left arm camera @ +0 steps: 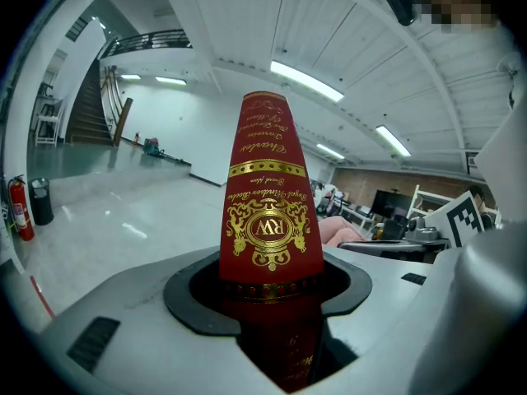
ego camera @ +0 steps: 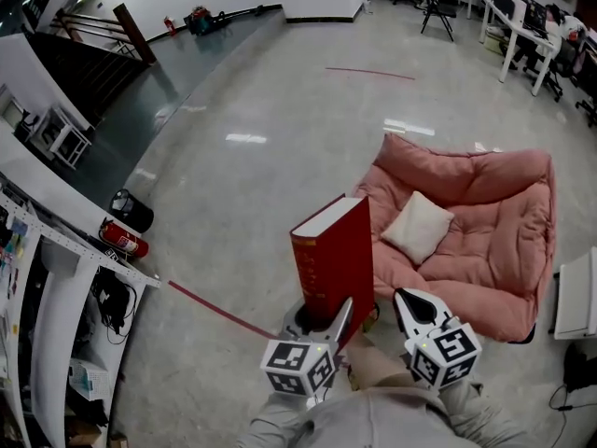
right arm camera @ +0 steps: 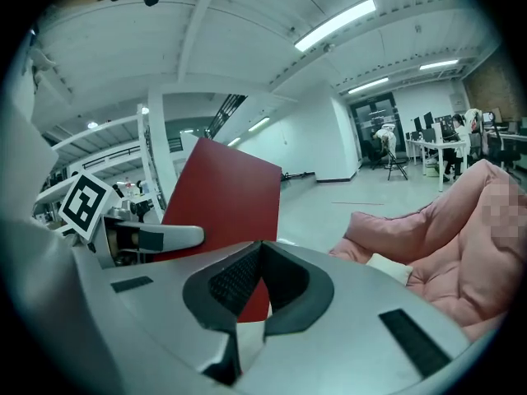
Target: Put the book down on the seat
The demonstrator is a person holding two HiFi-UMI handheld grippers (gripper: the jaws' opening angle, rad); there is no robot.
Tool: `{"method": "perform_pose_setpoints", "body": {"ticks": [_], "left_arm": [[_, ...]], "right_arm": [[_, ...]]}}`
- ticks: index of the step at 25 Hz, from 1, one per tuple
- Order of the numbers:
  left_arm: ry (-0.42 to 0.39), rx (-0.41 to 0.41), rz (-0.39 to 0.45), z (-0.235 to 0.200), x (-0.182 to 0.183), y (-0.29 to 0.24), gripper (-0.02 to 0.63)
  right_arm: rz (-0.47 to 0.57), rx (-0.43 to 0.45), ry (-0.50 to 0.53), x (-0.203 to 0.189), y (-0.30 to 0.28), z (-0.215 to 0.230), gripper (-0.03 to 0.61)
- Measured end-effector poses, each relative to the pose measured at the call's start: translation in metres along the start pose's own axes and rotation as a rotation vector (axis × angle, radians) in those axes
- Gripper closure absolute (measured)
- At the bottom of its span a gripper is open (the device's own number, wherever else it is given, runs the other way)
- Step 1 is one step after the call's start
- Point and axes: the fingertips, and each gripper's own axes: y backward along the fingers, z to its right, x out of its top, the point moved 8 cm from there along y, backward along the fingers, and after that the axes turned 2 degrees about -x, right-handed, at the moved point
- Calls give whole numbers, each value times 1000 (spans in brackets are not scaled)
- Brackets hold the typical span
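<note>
A thick red book [ego camera: 334, 259] with gold print on its spine [left arm camera: 268, 204] stands upright in the air, its lower end clamped between the jaws of my left gripper [ego camera: 322, 329]. In the head view it hangs just left of the pink cushioned seat [ego camera: 485, 231], which holds a cream pillow [ego camera: 417, 227]. My right gripper [ego camera: 410, 299] sits close beside the book on its right, jaws together and holding nothing. The right gripper view shows the book's red cover [right arm camera: 218, 204] to the left and the seat [right arm camera: 461, 220] to the right.
A red fire extinguisher [ego camera: 124, 241] and a black bin [ego camera: 132, 210] sit by the white shelving [ego camera: 56, 278] on the left. A red tape line [ego camera: 219, 311] crosses the grey floor. A white unit [ego camera: 578, 292] stands right of the seat. Desks and chairs [ego camera: 522, 26] are far back.
</note>
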Motion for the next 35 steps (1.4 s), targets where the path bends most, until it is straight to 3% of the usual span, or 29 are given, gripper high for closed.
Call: {"method": "perform_pose_setpoints", "body": {"ticks": [19,28,35], "left_arm": [[-1,-244,-202,-75,36,-203,374],[19,-300,-324,-99,16,-290,374],[62,-453,-413,-109,-14,-346,373]], "right_arm": [[-61,-188,-151,15,-116,118,578],[-94,-246,-204,-1,-159,168,578],[-132,-268,-214,-22,-190,197,578]]}}
